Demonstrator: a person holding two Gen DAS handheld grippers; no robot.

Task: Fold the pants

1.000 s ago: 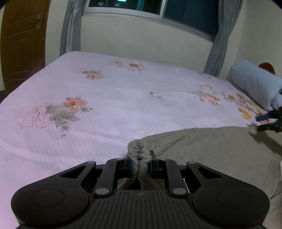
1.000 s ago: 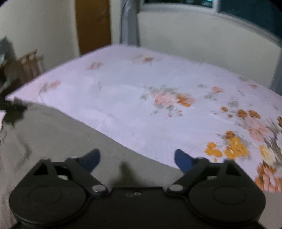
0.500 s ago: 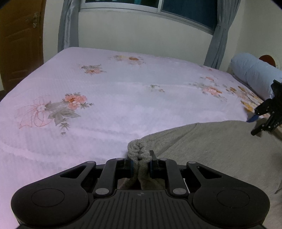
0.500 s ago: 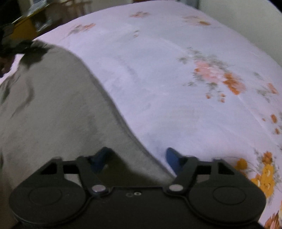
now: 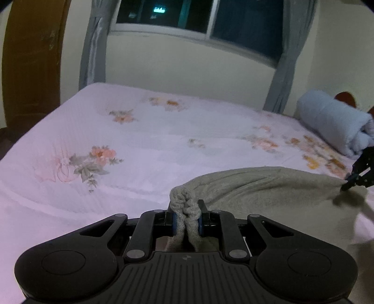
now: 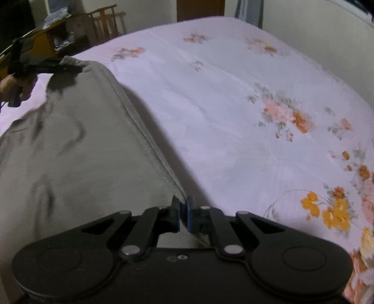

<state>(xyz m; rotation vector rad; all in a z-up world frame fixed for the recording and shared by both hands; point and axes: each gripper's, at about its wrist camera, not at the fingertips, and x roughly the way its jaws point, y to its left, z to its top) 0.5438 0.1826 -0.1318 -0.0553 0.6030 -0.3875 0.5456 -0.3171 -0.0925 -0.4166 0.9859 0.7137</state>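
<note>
Grey pants lie on the pink floral bed sheet. My left gripper is shut on a bunched grey corner of the pants. In the right wrist view the pants spread to the left, and my right gripper is shut on their hemmed edge. Each gripper shows in the other's view, the right one at the far right edge of the pants, the left one at the far corner.
A rolled pale blue blanket lies at the bed's far right. Wall, window and grey curtains stand behind the bed. A brown door is at the left. A wooden chair stands beyond the bed.
My right gripper was open above the pants edge, moved down onto it and closed on the hem. My left gripper kept its hold and the pants edge lifted.
</note>
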